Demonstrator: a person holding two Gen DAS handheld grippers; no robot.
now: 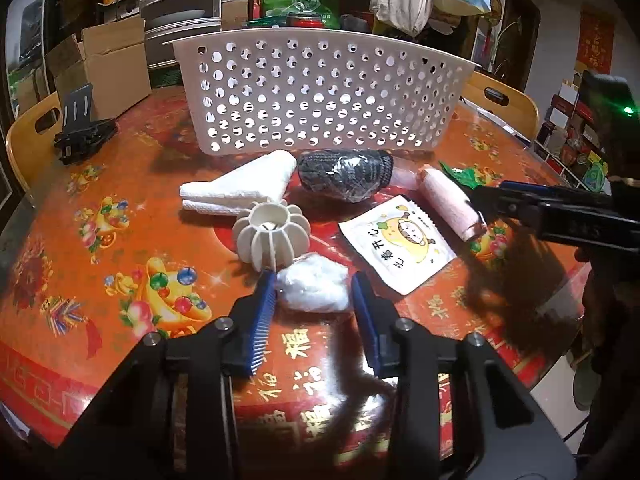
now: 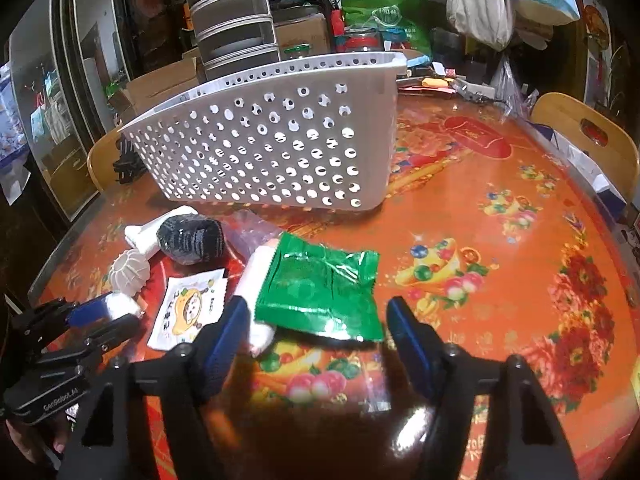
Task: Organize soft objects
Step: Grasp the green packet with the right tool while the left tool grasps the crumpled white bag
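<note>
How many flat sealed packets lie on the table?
2. The white cartoon packet lies mid-table beside the pink roll; the green foil packet lies between the right gripper's fingers. Others may be hidden.

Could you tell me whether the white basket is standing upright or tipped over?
Upright. The basket stands on its base on the table, rim at the top, perforated wall facing the cameras. Its inside is hidden, so its contents cannot be told.

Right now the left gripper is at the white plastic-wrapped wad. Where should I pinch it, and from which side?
Pinch the white wad across its middle, coming straight in from the near side. It is a low, squashy lump lying flat, and the left gripper already stands open with one finger either side. Stay low and short: the ribbed white ball sits just behind it.
</note>
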